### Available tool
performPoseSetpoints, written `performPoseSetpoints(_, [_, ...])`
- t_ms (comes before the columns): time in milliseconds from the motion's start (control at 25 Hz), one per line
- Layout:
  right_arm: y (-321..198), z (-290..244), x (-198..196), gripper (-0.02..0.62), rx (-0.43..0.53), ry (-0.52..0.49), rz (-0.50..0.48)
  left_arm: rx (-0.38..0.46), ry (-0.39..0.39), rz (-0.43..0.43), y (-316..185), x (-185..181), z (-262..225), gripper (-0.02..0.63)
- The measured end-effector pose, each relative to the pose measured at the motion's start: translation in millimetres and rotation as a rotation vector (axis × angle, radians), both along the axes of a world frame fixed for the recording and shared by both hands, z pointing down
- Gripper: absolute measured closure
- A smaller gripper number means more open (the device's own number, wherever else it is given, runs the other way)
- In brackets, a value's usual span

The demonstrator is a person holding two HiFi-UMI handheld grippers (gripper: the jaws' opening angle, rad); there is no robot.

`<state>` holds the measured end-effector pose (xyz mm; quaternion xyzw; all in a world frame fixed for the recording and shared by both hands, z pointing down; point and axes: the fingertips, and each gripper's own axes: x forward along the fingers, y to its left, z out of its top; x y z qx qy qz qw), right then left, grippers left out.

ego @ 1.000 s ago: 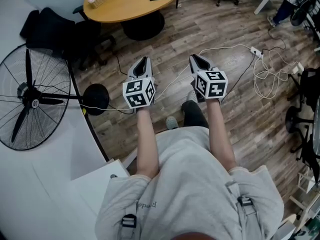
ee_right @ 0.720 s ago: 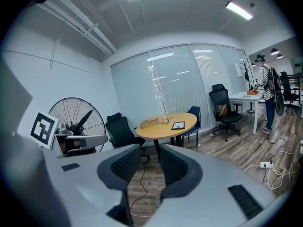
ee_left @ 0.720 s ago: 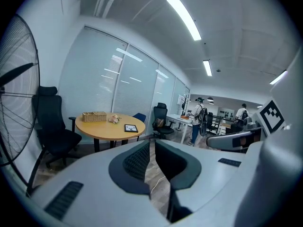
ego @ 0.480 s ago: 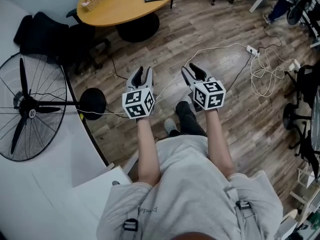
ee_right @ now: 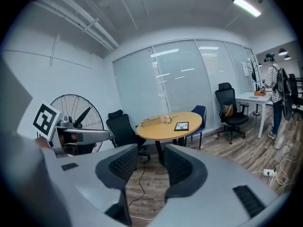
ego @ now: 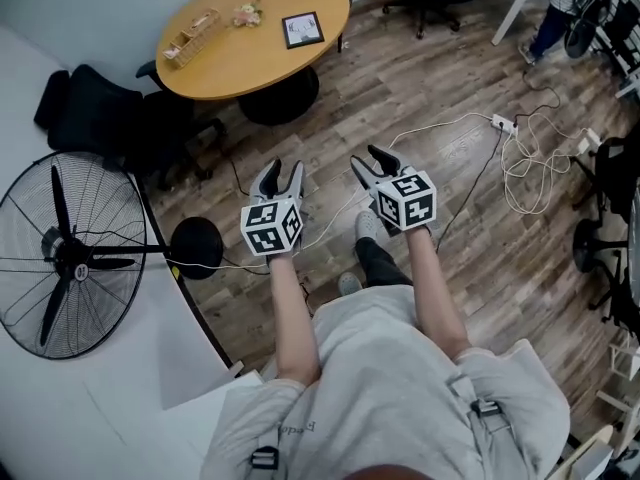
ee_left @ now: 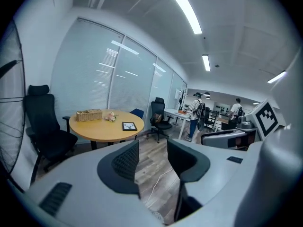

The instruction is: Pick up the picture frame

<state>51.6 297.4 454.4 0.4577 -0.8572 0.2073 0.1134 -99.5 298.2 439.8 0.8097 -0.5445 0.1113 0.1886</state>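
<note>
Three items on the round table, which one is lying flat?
The black-edged picture frame, flat near the right end of the table in the head view. The wicker basket and the pinkish bunch both rise off the top.

No legible text anywhere. Small print on grey shirt (ego: pixel 297 428) was too blurred to read. Left marker cube (ego: pixel 271 227) and right marker cube (ego: pixel 408 199) bore only black-and-white square patterns, no letters or digits.

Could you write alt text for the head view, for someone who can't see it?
Seen from above, a person holds a left claw and a right claw over a wood floor, both opening with nothing between them. Ahead, a picture frame lies on a round table; a fan stands at left.
</note>
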Motion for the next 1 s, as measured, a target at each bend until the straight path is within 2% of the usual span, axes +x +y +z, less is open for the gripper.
performPoseSetpoints(160, [-34,-7,-11,0.413,0.002,0.012,-0.029,0.010,0.004,-0.003,-32,-8,-11,0.403])
performPoseSetpoints(440, [-95,-22,-21,0.400,0.035,0.001,-0.088,0.022,-0.033,-0.020,-85,-13,-21,0.403])
performPoseSetpoints(680, [-146,-30,-12,0.400,0.032,-0.034,-0.095,0.066,-0.052,-0.063,-127,-19,-43,0.407])
performPoseSetpoints(1000, [-201,-34,16,0.400,0.034,-0.016,-0.076,0.082,-0.024,-0.093,-183,-11,-46,0.417])
